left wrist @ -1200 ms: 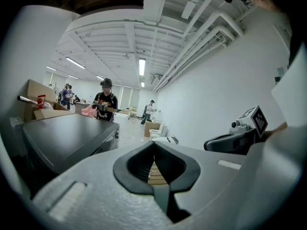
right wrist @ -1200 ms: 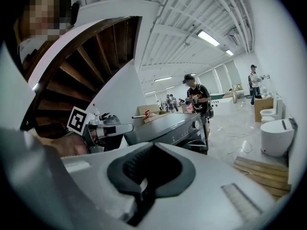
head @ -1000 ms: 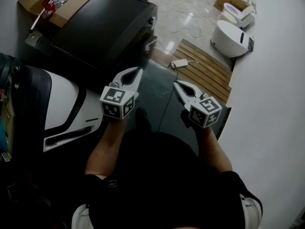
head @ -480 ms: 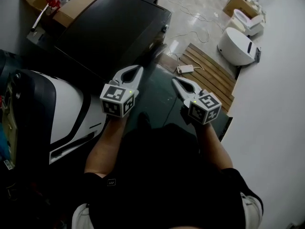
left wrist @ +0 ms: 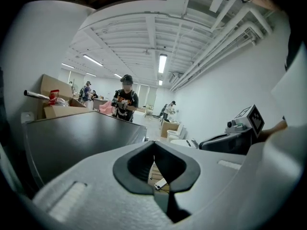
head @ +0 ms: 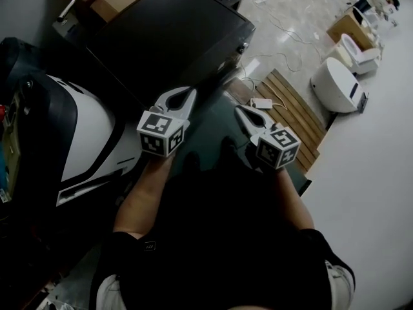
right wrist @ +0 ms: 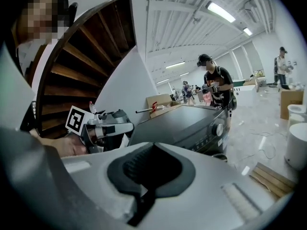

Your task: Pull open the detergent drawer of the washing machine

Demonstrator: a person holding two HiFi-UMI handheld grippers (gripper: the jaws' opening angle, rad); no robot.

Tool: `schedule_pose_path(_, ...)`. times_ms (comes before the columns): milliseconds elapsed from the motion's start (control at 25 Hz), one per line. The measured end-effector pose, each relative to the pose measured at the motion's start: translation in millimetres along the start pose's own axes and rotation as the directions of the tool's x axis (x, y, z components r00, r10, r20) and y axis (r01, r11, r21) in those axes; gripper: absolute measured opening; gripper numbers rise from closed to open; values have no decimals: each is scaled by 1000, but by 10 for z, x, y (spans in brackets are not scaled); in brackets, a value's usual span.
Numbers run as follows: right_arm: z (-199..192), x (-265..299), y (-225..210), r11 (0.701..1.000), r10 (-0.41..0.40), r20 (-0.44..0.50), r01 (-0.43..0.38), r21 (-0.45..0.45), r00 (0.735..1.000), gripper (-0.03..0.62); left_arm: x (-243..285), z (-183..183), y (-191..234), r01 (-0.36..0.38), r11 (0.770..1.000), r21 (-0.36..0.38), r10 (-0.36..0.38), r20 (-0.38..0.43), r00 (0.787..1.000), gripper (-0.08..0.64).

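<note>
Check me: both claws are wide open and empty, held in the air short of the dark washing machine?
Not wide open: both are shut. The left gripper view shows the tips of the left claw meeting, the right gripper view those of the right claw. They are empty, in the air short of the dark washing machine.

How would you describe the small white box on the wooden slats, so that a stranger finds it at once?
Find the big dark washing machine at the top of the head view. On the floor to its right lies a wooden slatted board, and the small white box rests on the end nearest the machine. It is the only white thing on the brown slats.
</note>
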State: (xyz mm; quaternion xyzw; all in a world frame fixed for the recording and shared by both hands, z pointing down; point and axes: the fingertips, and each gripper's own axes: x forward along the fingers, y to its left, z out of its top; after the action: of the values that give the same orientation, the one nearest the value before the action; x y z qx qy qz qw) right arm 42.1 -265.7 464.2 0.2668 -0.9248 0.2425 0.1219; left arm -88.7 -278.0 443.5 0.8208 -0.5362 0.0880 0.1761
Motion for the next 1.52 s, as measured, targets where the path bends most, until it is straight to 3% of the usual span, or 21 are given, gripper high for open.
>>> schedule_pose_path(200,198,248,-225,987,149,-68,-152,-49,987,3,179,95,73,-128,990,-57,128,3,992,11)
schedule_pose_path(360,348,300,-445,963,247,-111,-256,-79,963,3,315,178,16,-225,970,-92,227,16,974,11)
schedule_pose_path(520,354,304,-579,932,329,-165,-348,-103,930,3,342,100,-73,-316,939,-134,320,9,947,11)
schedule_pose_path(720,233,305,-569,900,399,-220,-426,-94,890,3,116,-146,-118,-423,884,-200,429,-17,903,11)
schedule_pose_path(880,146,356,-446,890,412,-247,-445,-96,877,3,-127,-352,-75,-462,854,-238,466,-42,884,11)
schedule_pose_path(1040,52,427,-282,900,396,-263,-428,-77,880,3,-311,-465,-72,-453,856,-249,456,-50,889,11)
schedule_pose_path(1200,-217,583,-29,885,399,-314,-452,-114,861,3,-530,-599,77,-458,848,-267,468,-30,883,11)
schedule_pose_path(1520,-534,898,22,886,360,-402,-444,-136,842,3,-773,-1084,374,-502,799,-332,509,-72,858,12)
